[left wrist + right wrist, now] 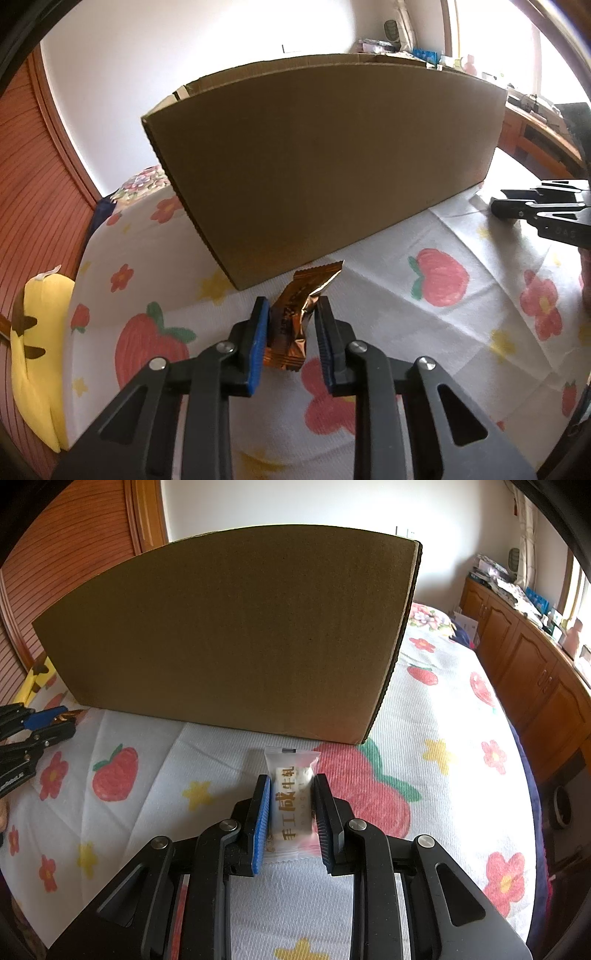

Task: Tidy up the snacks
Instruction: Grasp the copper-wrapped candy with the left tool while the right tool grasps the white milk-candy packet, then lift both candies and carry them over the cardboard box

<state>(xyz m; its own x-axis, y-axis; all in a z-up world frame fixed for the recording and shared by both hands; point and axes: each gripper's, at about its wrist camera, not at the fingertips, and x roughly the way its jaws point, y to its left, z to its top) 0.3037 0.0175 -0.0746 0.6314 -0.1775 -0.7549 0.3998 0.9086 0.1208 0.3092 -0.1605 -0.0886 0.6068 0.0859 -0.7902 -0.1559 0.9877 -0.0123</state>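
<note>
In the left wrist view, the left gripper (290, 314) pinches a copper-brown foil snack packet (295, 317) between its blue pads; the wrapper is crumpled against the right pad. The packet sits just above the bed cover (406, 314), which is white with strawberries and flowers, close in front of a big cardboard box (325, 162). The right gripper (535, 214) shows at the right edge, near the box corner. A yellow plush toy (37, 350) lies at the left side of the bed.

In the right wrist view, the right gripper (291, 797) pinches a white snack packet (291, 801) with gold characters, both pads pressing its sides. The packet is low over the bed cover (443, 812), just in front of the same box (229, 635). The left gripper (40, 723) appears at the left edge with the brown wrapper in it. Wooden cabinets (524, 657) stand along the right wall
</note>
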